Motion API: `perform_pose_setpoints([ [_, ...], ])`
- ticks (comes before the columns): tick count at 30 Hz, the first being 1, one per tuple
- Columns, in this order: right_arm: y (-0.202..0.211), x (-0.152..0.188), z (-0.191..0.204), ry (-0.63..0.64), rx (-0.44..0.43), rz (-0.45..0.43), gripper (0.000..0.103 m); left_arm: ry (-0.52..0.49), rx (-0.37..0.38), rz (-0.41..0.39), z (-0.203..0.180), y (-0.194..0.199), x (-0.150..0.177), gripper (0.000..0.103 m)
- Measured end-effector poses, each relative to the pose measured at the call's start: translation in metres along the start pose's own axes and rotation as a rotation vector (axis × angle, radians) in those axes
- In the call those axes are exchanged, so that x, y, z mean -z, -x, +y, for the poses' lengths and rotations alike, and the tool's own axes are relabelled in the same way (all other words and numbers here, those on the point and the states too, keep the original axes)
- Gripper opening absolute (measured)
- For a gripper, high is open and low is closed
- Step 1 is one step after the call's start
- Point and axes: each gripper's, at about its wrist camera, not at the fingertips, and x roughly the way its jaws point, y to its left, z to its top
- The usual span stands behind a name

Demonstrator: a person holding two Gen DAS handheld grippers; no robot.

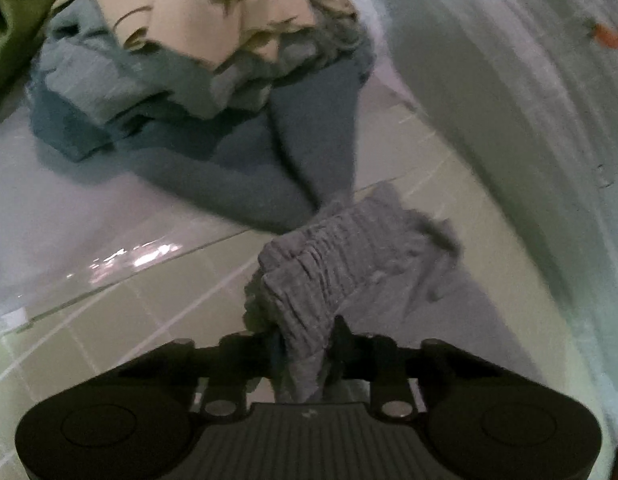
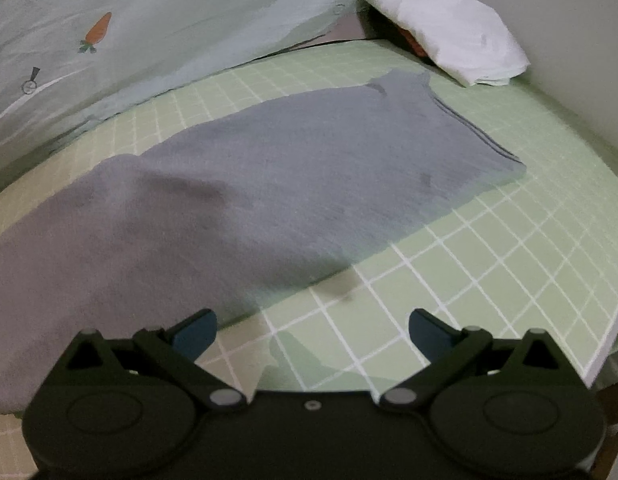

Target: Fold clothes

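Our left gripper (image 1: 305,336) pinches the ribbed waistband of the soft grey fleece trousers (image 2: 245,184), bunched just ahead of its jaws. Our right gripper (image 2: 312,330), jaws spread, should take the near edge, keeping tension even.

Right wrist view: bare green grid sheet (image 2: 489,248) from 12 to 3 o'clock, open passage. Grey garment (image 2: 245,200) covers 9 to 12. White pillow (image 2: 445,28) blocks the corner at 1 o'clock; pale curtain (image 2: 169,12) walls off 10 to 12.

Left wrist view: heap of clothes (image 1: 181,68) blocks 11 o'clock; bare sheet at 9.
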Motion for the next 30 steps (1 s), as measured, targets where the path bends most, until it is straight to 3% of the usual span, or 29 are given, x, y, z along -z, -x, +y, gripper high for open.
perform_pose_setpoints([
  [7, -0.01, -0.008, -0.02, -0.009, -0.046, -0.014, 0.103, -0.132, 0.071, -0.124, -0.056, 0.038, 0.006, 0.021],
  [13, -0.02, -0.015, -0.061, -0.027, -0.075, -0.022, 0.103, -0.416, 0.184, -0.207, -0.154, 0.074, 0.06, 0.021],
  [16, -0.025, -0.019, -0.086, -0.037, -0.084, -0.019, 0.103, -0.586, 0.242, -0.177, -0.205, 0.081, 0.113, 0.022],
  [18, -0.028, -0.022, -0.103, -0.048, -0.082, -0.016, 0.103, -0.673, 0.271, -0.103, -0.229, 0.075, 0.153, 0.024],
  [22, -0.03, -0.028, -0.135, -0.075, -0.077, -0.022, 0.103, -0.754, 0.223, 0.118, -0.249, 0.04, 0.22, 0.036],
  [24, -0.031, -0.03, -0.147, -0.084, -0.082, -0.026, 0.103, -0.765, 0.198, 0.16, -0.249, 0.035, 0.238, 0.037],
  [28, -0.034, -0.032, -0.158, -0.093, -0.08, -0.035, 0.103, -0.722, 0.226, 0.126, -0.245, 0.048, 0.235, 0.056],
  [30, -0.037, -0.032, -0.16, -0.107, -0.08, -0.03, 0.103, -0.697, 0.222, 0.081, -0.244, 0.057, 0.226, 0.057],
])
